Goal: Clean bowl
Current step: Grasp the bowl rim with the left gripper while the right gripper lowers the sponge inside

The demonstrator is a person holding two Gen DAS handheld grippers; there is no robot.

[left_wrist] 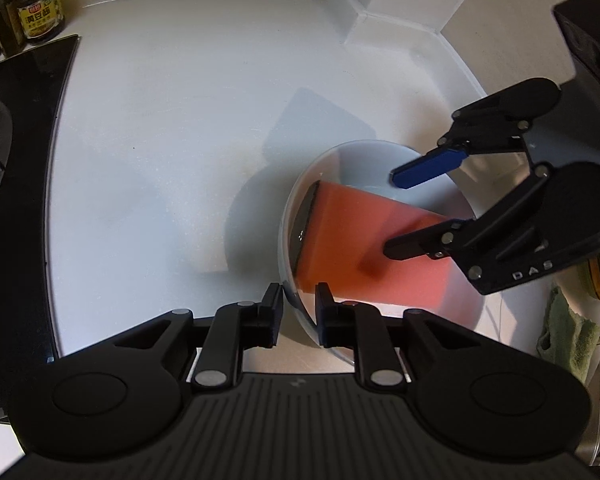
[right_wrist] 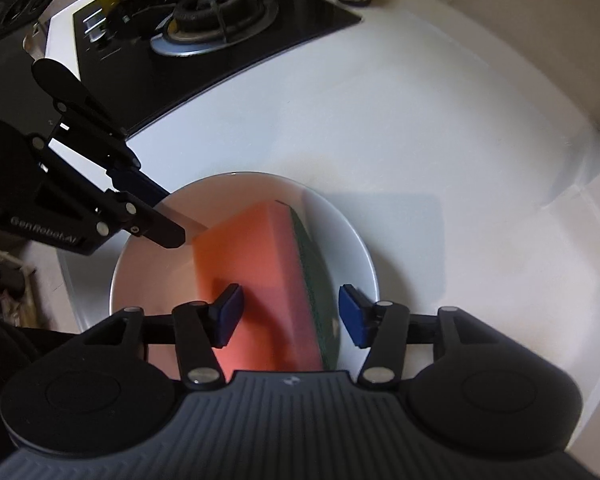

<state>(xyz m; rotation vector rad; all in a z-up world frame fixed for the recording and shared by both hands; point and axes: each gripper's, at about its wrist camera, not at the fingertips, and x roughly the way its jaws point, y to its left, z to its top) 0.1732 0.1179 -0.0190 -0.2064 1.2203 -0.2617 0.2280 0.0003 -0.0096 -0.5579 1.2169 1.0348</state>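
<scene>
while left tongs (left_wrist: pixel 298 312) pinch round bowl (left_wrist: pixel 300 216), spongy block (left_wrist: pixel 364 240)

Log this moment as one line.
left tool: shut on bowl rim | right tool: open around sponge | sponge in bowl

Bowl (right_wrist: pixel 352 240): white, round and shallow, standing upright on the white desk (right_wrist: pixel 440 128), near its front edge.
Bowl rim: the near-left part sits between two black fingers.
Sponge (right_wrist: pixel 256 268): orange block with a dark green scrub layer on one side, lying tilted inside the bowl.
Sponge size: it covers most of the bowl's inside.
</scene>
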